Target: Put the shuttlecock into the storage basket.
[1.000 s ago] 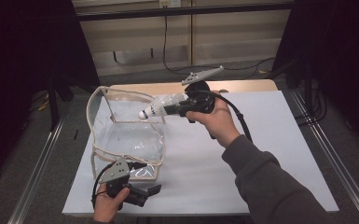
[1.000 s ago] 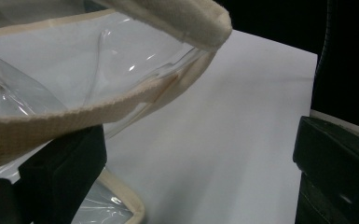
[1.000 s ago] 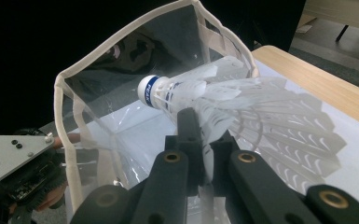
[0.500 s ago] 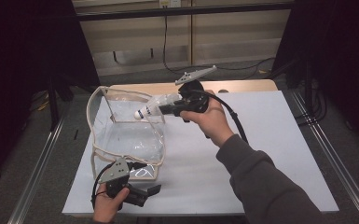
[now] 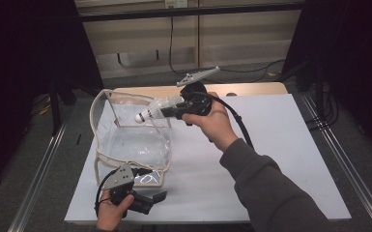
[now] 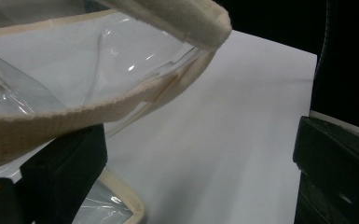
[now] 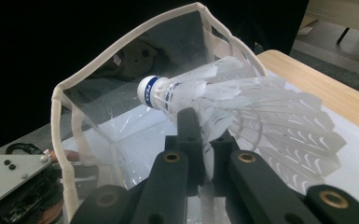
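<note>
White feathers made up the skirt of the shuttlecock (image 7: 224,100), and the right gripper (image 7: 200,140) was clenched on them, with the round cork nose (it had a blue band) pointing forward. In the high view the shuttlecock (image 5: 155,110) was held in the air just above the open mouth of the clear plastic bag (image 5: 133,140) with cream fabric edging. I judged it very light but fragile: the thin feathers would bend or break under a hard squeeze, so a gentle grip low on the skirt, near the cork, seemed safest. The bag (image 7: 121,93) looked soft and floppy. The left gripper (image 5: 147,198) sat at its near corner on the white table (image 5: 280,145); its jaws stood apart, with the bag's strap (image 6: 65,123) lying across one jaw, not pinched.
</note>
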`<state>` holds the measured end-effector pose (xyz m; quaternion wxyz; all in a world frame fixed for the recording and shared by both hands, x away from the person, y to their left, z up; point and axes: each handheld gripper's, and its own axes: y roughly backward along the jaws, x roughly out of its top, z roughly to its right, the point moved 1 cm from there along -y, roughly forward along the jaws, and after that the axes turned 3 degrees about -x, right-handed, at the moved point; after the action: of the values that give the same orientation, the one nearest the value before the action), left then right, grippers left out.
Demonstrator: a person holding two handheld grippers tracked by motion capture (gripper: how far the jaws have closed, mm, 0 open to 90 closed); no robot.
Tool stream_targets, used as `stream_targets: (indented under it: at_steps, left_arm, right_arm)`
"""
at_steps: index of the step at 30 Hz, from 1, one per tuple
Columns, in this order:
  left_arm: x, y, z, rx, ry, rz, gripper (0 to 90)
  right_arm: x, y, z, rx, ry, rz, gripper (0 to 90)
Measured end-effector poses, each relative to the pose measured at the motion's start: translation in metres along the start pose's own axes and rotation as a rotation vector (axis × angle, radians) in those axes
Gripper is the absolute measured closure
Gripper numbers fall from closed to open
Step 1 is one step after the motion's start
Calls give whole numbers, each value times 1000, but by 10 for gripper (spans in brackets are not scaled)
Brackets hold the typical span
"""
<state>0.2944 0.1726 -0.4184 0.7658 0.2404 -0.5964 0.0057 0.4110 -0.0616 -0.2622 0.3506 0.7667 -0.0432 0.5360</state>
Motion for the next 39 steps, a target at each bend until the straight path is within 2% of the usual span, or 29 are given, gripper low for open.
stream_targets:
  at_steps: [8, 15, 25, 32, 39]
  left_arm:
    - [0, 0, 1, -1, 1, 3, 29]
    - [0, 0, 1, -2, -3, 2, 28]
    - [0, 1, 0, -4, -6, 0, 28]
    - [0, 1, 1, -6, 7, 9, 29]
    - [0, 1, 1, -6, 2, 9, 30]
  right_arm:
    - [2, -7, -5, 8, 1, -8, 874]
    - [3, -13, -5, -7, -10, -7, 874]
    - [7, -22, -9, -9, 4, -21, 875]
    - [9, -30, -12, 0, 3, -27, 874]
    - [9, -36, -13, 3, 1, -29, 874]
